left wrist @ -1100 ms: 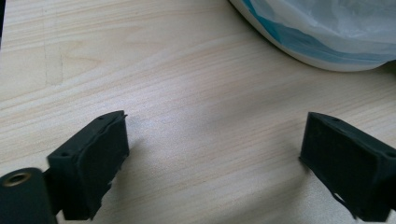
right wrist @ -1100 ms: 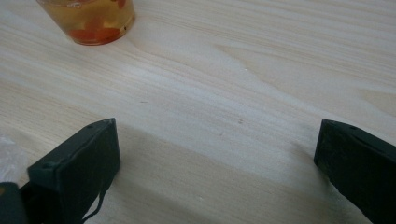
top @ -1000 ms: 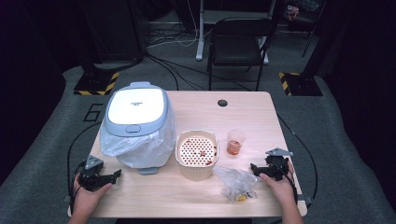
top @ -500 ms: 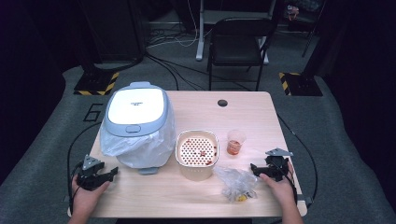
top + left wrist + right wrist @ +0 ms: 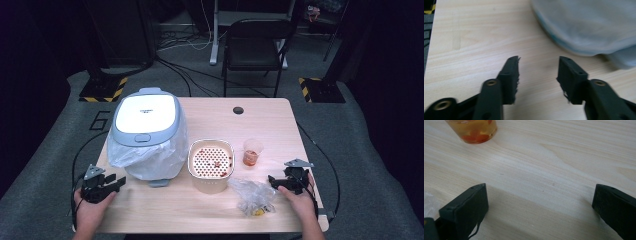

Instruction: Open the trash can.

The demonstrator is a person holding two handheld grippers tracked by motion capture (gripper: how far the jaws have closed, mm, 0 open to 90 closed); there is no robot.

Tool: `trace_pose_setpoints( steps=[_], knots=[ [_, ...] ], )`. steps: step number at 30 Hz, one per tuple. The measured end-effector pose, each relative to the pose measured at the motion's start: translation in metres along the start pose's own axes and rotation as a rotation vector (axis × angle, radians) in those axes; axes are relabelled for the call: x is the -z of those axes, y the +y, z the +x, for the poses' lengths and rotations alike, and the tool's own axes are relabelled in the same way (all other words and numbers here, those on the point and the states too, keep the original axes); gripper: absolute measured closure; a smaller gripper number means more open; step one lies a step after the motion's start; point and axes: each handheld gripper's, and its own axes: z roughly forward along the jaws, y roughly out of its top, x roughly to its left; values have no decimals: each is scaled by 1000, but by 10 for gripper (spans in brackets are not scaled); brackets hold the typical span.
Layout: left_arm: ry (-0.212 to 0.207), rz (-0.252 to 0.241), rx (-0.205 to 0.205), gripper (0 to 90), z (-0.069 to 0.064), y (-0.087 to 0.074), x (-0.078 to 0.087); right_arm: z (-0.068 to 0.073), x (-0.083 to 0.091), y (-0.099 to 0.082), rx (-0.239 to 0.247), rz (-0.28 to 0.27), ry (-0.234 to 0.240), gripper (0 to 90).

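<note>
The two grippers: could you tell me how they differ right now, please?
The left gripper has its jaws partly closed, having just been closing with nothing between them; the right gripper stands wide open. The left is near the bagged bin; the right is near the crumpled bag. Both are empty, over the table.

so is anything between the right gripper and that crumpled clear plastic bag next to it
Nothing visible. The right gripper sits open on the light wooden table, and the crumpled clear plastic bag lies just to its left with only bare tabletop between them. The small clear plastic cup with orange-red contents stands farther back, off that line.
</note>
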Motion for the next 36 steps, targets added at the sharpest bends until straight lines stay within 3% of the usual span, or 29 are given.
trace_pose_setpoints(
  steps=[6, 11, 13, 14, 16, 20, 22, 27, 33, 34, 36],
  knots=[
    [-44, 14, -35, 683, -15, 5, 13, 1, 0, 0, -6, -5, 3, 0],
    [-93, -6, -14, 678, -20, 9, 24, 1, 0, -1, -4, -4, 2, 0],
    [-96, 0, -13, 658, -21, 9, 24, 1, 0, -1, -4, -5, 2, 0],
    [-116, 10, -6, 657, -23, 9, 24, 1, 0, -1, -5, -5, 2, 0],
    [-113, -8, -1, 650, -27, 8, 23, 1, 0, -1, -3, -4, 1, 0],
    [-121, 7, -25, 689, -37, 8, 23, 1, 0, -1, -3, -4, -1, 0],
    [-118, -12, -35, 715, -41, 9, 22, 1, 0, -1, -3, -4, -1, 0],
    [-140, -8, -27, 757, -48, 12, 21, 1, 0, -1, -4, -5, 1, 0],
    [-163, -3, -60, 790, -58, 18, 15, 1, 0, -1, -3, -4, -1, 0],
    [-170, -2, -83, 800, -62, 20, 13, 1, 0, -1, -3, -5, 0, 0],
    [-181, -2, -77, 812, -66, 20, 10, 1, 0, -1, -3, -5, 0, 0]
  ],
)
